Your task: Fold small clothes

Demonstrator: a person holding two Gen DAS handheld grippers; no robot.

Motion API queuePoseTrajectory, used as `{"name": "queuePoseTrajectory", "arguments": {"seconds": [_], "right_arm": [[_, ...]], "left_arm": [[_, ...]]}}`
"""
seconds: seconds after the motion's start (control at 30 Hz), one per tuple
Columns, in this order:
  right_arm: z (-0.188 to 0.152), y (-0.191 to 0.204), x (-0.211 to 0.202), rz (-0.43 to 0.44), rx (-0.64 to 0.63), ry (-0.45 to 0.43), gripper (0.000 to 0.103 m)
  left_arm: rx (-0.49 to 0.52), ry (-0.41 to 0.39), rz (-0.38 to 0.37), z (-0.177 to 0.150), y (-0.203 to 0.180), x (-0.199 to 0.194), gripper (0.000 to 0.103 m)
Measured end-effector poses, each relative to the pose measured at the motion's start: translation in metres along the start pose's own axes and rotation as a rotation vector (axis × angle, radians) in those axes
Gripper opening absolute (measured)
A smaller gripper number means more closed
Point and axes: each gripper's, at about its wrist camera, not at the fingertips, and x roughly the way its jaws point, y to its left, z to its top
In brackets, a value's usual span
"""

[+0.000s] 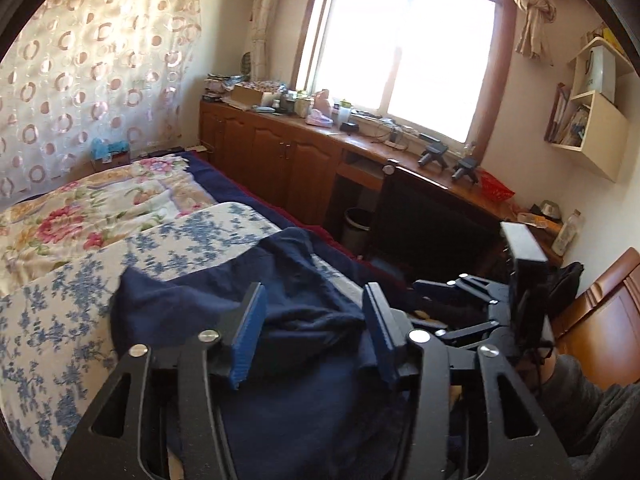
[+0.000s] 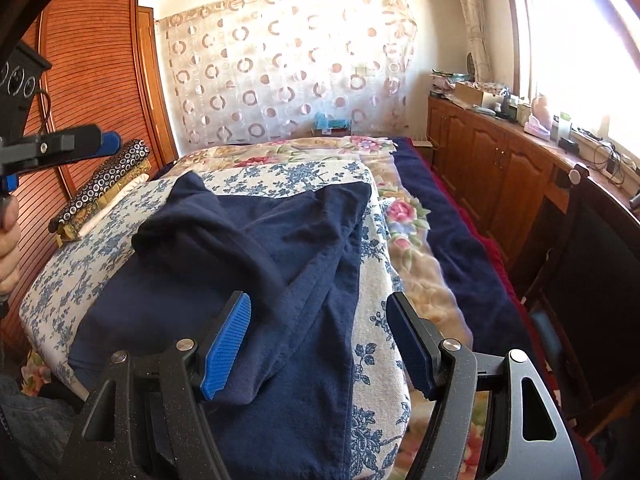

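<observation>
The left gripper stands released, its blue pads spread apart with nothing pressed between them; the dark blue garment lies just below and ahead of it, bunched in loose folds. The right gripper is likewise released, jaws wide, hanging over the near edge of the same dark blue garment, which spreads ahead of it and to its left. No cloth is pinched by either one.

The garment rests on a folded blue-flowered quilt on the bed, which likely serves as a raised, flat place to fold on. One part of the cloth is laid across the rest in a thick diagonal band ahead of the right gripper, with a rumpled hump at its far left end, so a fold seems to be laid but not smoothed. Both grippers being open above it suggests the cloth is being let lie while a new hold is chosen, probably an edge or corner close to each gripper.

Beyond the quilt, farther ahead, lies a pink-flowered blanket. To the right of the right gripper stand wooden cabinets under a bright window, their top crowded with small items. In the right wrist view the left gripper shows at far left, held in a hand.

No brand, label or writing can be read anywhere; the items on the cabinets and the wall shelf are too small and blurred to tell
</observation>
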Motion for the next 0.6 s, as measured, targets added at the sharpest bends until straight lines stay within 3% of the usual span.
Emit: {"name": "queuePoseTrajectory", "arguments": {"seconds": [0.03,0.17,0.3,0.6], "right_arm": [[0.001,0.001,0.0,0.002,-0.002,-0.001,0.072],[0.005,0.003,0.007,0.017,-0.018,0.0,0.072],[0.009,0.007,0.015,0.041,-0.037,0.009,0.072],[0.021,0.018,0.056,0.087,-0.115,0.105,0.072]], "left_arm": [[-0.003,-0.007,0.019,-0.003,0.006,-0.002,0.07],[-0.034,-0.008,0.057,-0.019,0.026,-0.011,0.077],[-0.078,-0.02,0.145,-0.039,0.046,-0.022,0.077],[-0.161,-0.004,0.217,-0.068,0.082,-0.028,0.077]]}}
